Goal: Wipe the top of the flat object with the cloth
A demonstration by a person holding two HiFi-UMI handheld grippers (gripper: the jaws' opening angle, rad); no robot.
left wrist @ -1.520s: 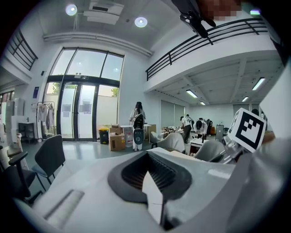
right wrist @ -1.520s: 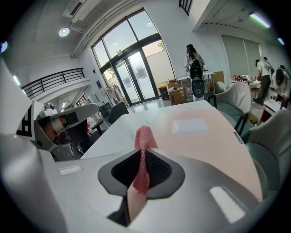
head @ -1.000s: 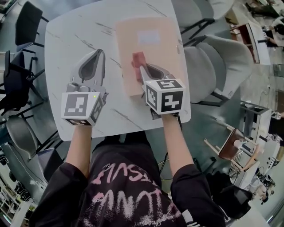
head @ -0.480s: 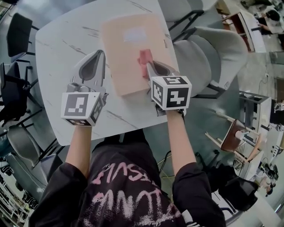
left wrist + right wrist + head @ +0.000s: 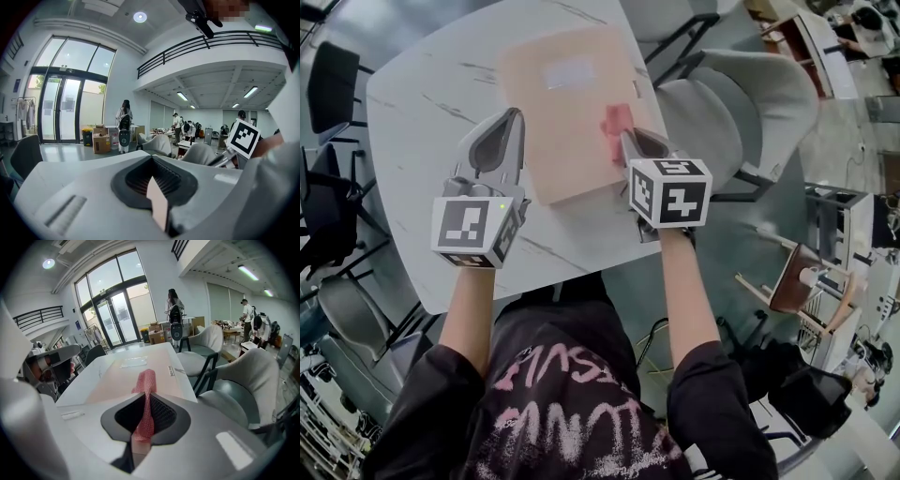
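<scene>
Right tongs: clenched on a pink mesh cloth. The right gripper view shows the fabric pinched in the slot between the two jaws.
Cloth: it leaves the jaw tips and bunches just ahead of them, with its free end lying on the peach folder.
Cloth's place on the folder: the right-hand part, just inside the right edge and about halfway along its length.
Folder: lies flat on the white veined desk, a little askew to the desk's edges. A pale rectangular label sits near its far end.
Right tongs to folder: they come in over the near right corner and point along the right edge. Their marker cube hangs past the desk's near edge.
Left tongs: clenched, with nothing gripped. The left gripper view shows the jaws meeting in a thin seam.
Left tongs to folder: the tips are at the folder's left edge, and I cannot tell whether they touch it. The body lies over bare desk to the left of the folder.
Left tongs to cloth: well apart, with most of the folder's width between them.
Beside the desk: grey upholstered chairs on the right, dark chairs on the left.
Background: a glass-fronted hall, with people standing at far tables.
</scene>
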